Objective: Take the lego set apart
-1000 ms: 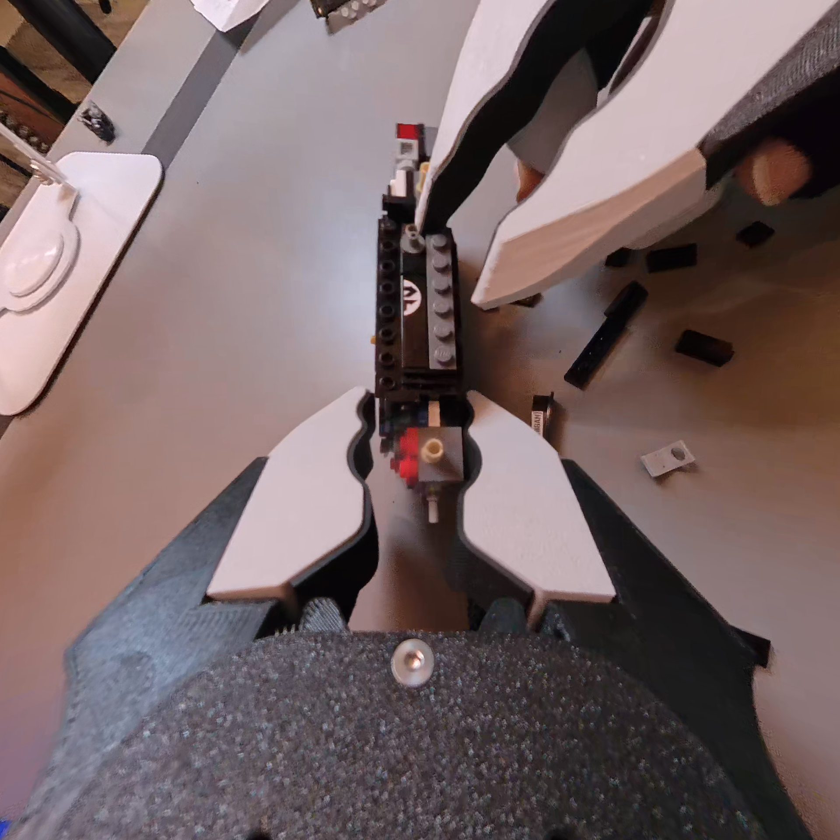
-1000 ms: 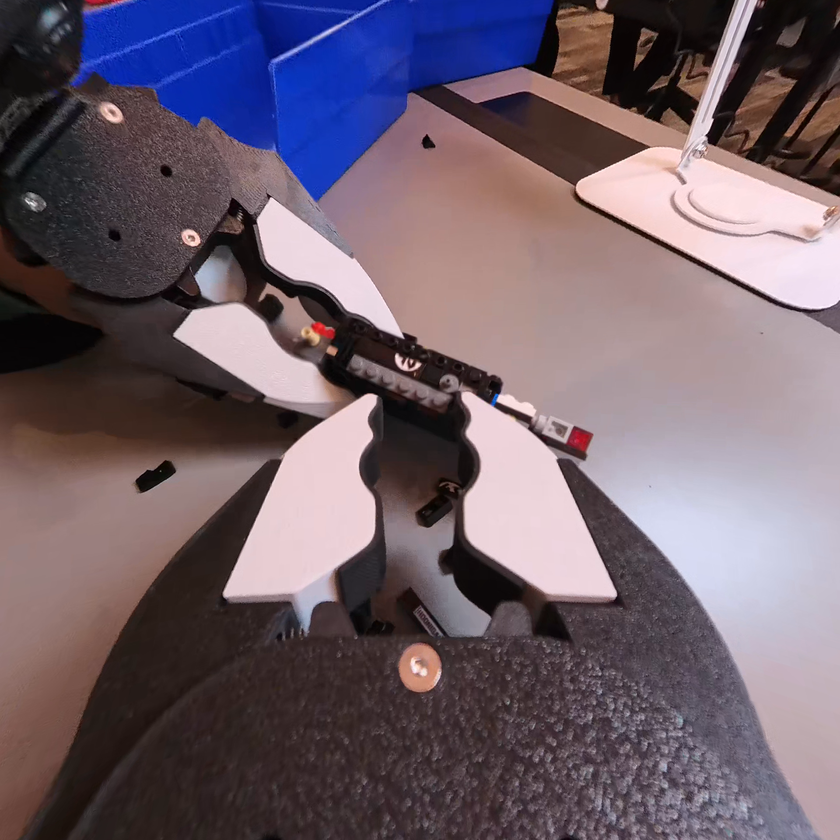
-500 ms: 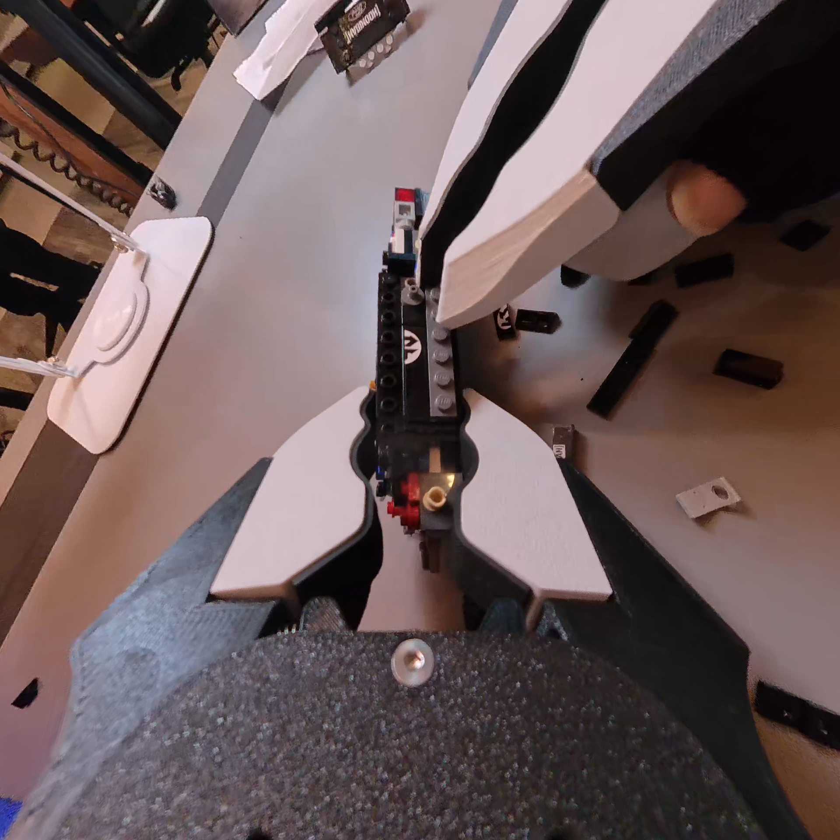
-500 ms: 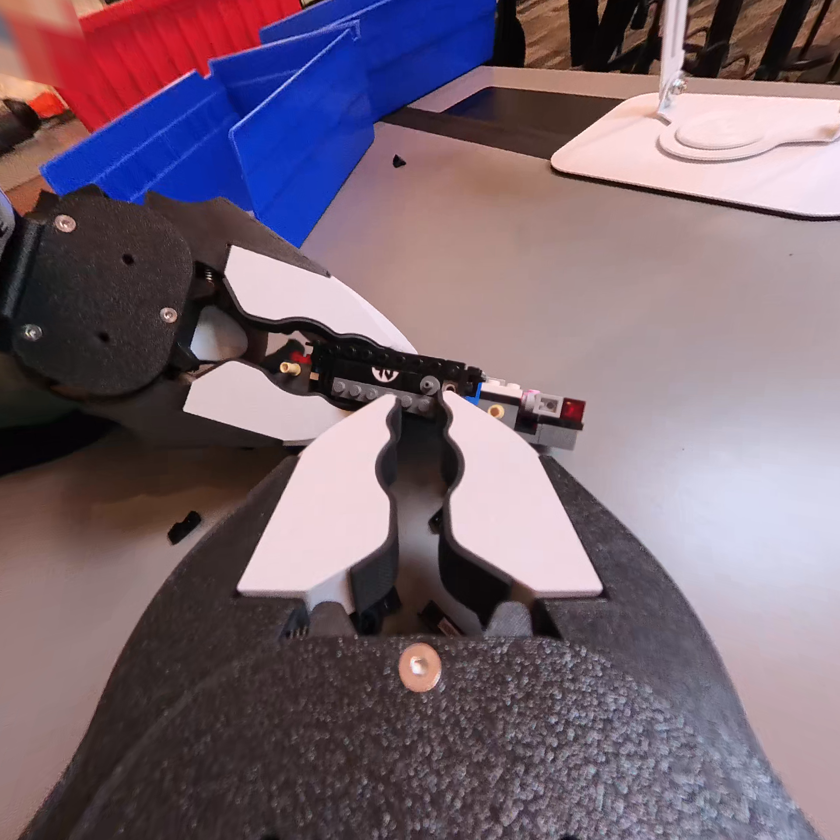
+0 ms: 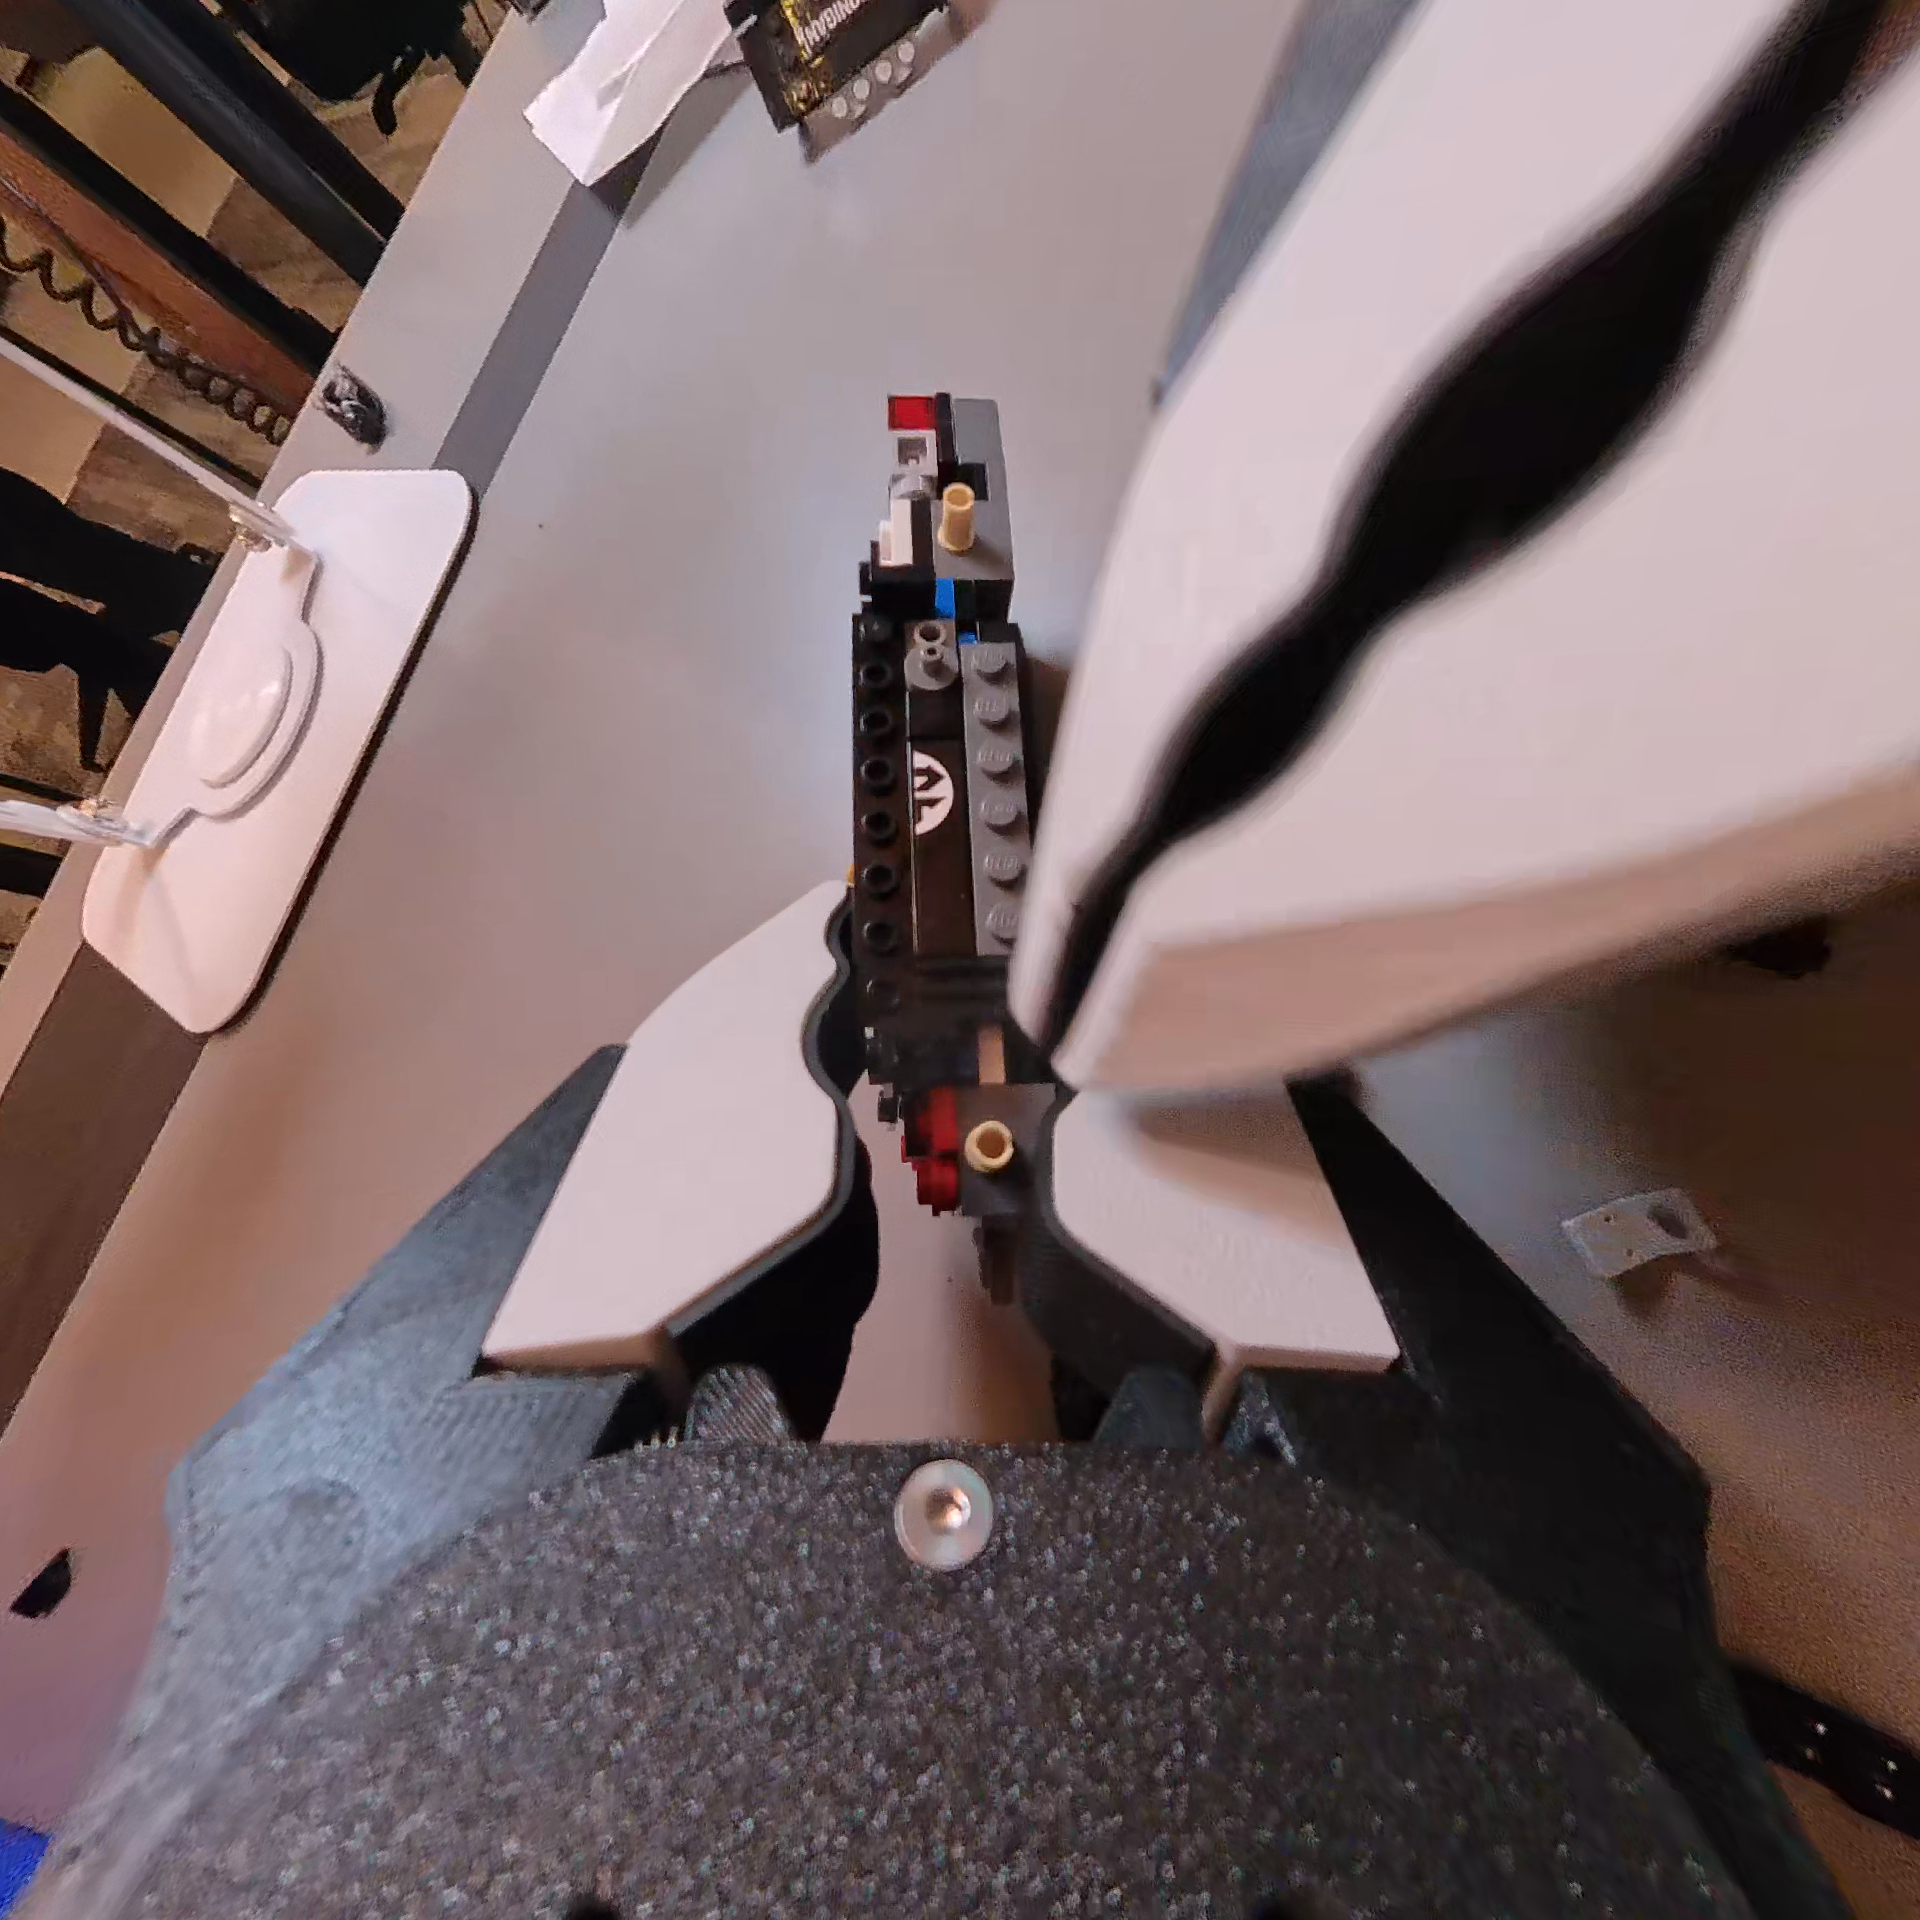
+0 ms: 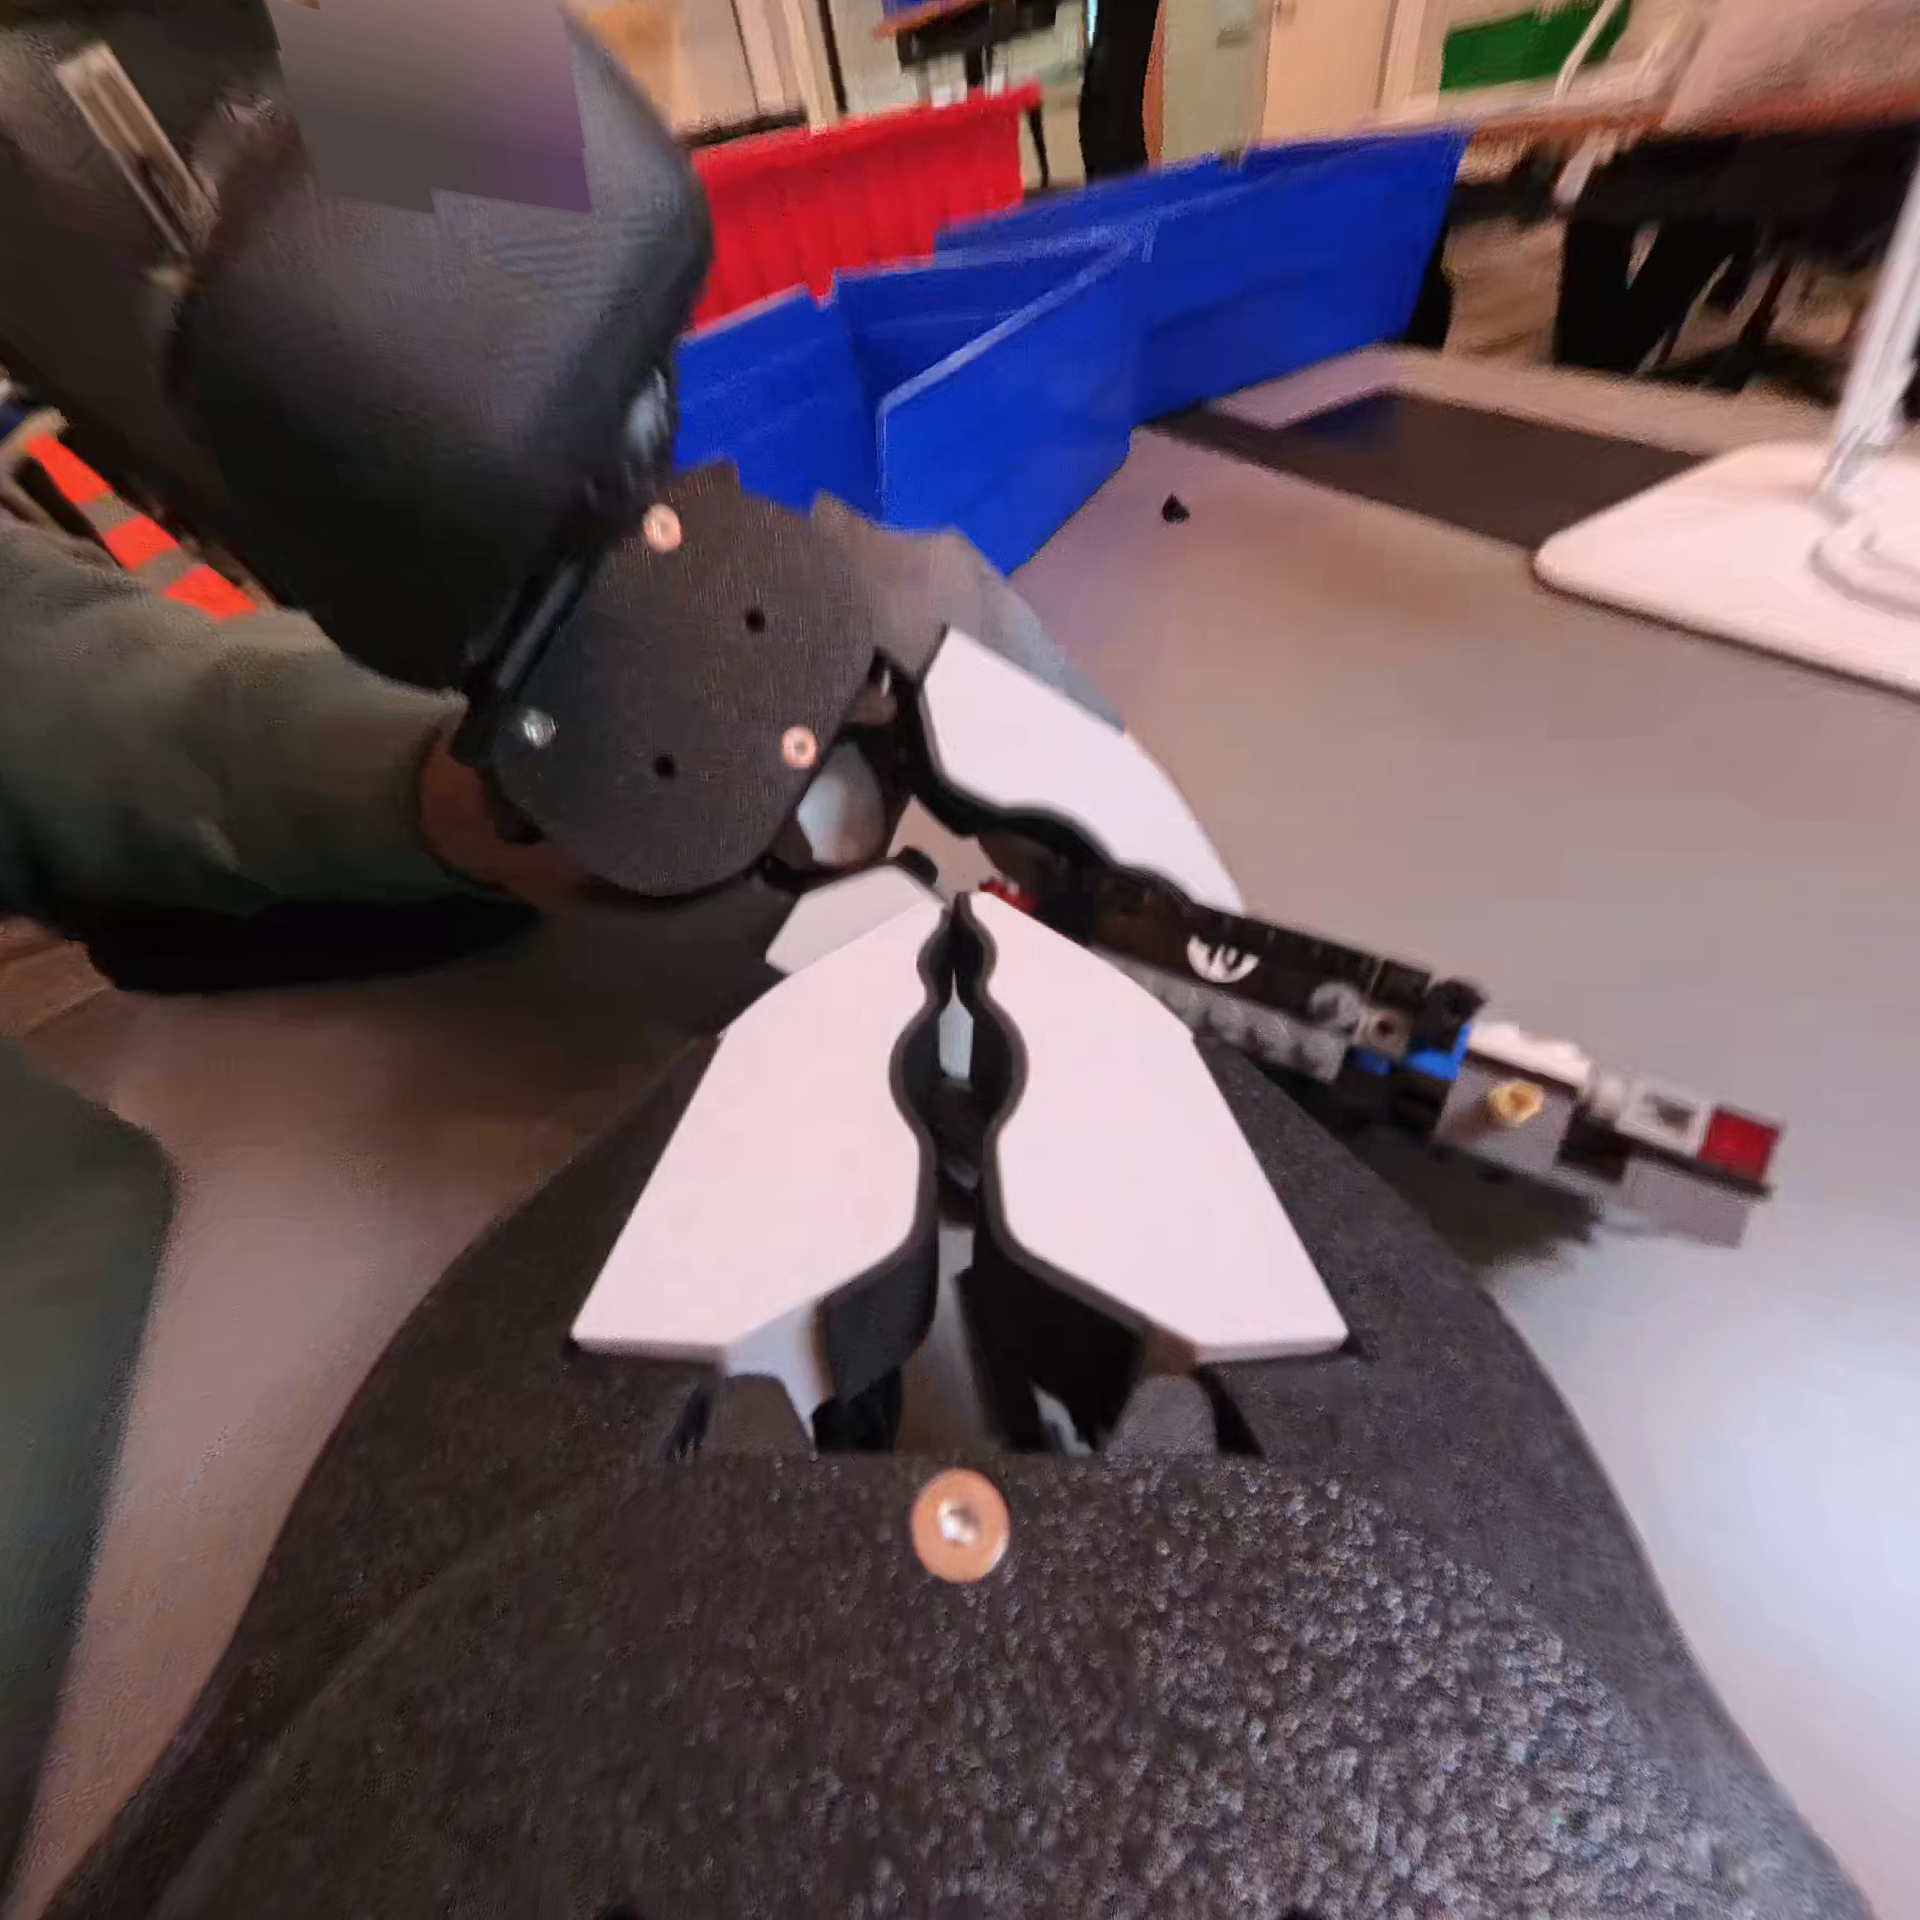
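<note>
A long black and grey lego model (image 5: 935, 779) with a red tip lies along the grey table (image 5: 644, 520). My left gripper (image 5: 935, 997) is shut on its near end, by a red piece and a tan peg. My right gripper (image 5: 1049, 1039) comes in from the upper right, jaws closed, with its tips against the model's right side just in front of the left fingers. In the right wrist view the right gripper (image 6: 958, 909) is shut with only a thin slit. The left gripper (image 6: 997, 852) holds the model (image 6: 1299, 987) behind it. Whether the right tips pinch a piece is hidden.
A white lamp base (image 5: 260, 748) stands on the left, also in the right wrist view (image 6: 1714, 561). Blue bins (image 6: 1039, 343) stand at the table's far side. A loose grey plate (image 5: 1636, 1236) and a black strip (image 5: 1829, 1745) lie to the right. Paper (image 5: 613, 94) and a dark box (image 5: 831, 62) lie far off. There is about 7 centimetres between the tips of the two grippers.
My right gripper has closed from open and slid along the model towards the left gripper's end. The left gripper stays shut on the model.
</note>
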A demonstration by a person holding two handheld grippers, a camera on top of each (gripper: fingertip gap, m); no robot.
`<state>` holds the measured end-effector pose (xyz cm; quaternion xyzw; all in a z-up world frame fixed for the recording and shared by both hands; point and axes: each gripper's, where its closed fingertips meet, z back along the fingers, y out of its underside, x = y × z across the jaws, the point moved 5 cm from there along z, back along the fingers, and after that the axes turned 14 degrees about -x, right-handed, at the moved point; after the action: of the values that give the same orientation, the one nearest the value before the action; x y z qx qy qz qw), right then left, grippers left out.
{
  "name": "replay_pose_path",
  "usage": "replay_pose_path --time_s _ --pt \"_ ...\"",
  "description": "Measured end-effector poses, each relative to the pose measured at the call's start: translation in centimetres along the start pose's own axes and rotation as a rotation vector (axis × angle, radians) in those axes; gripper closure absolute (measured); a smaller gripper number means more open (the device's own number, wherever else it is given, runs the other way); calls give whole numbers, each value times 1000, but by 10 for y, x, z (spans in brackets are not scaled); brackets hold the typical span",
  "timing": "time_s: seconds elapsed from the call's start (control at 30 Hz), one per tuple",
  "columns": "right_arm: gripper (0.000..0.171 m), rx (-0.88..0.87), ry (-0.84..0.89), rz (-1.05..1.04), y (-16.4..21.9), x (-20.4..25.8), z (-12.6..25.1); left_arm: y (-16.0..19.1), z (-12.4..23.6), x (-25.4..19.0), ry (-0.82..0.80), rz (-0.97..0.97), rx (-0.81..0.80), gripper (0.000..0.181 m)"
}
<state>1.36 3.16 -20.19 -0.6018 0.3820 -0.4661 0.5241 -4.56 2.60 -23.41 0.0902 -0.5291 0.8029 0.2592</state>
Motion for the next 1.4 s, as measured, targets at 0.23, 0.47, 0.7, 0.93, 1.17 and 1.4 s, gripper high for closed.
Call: replay_pose_path --time_s 0.23,0.47,0.7,0.93,1.17,1.4 --pt "147 53 160 26 -1 -38 23 4 4 1 -2 16 -23 150" --pt "150 105 182 -1 6 -40 17 3 5 -1 6 8 -49 149" --pt "149 111 220 -38 7 -42 17 4 1 0 -16 -79 -64 149" --pt "158 76 250 -119 6 -46 18 3 1 0 -20 -73 -48 150" --pt "171 25 252 -167 5 -50 22 3 0 -1 -33 -58 -7 150" --pt "171 8 214 -217 5 -51 23 3 1 -2 -43 -55 12 151"
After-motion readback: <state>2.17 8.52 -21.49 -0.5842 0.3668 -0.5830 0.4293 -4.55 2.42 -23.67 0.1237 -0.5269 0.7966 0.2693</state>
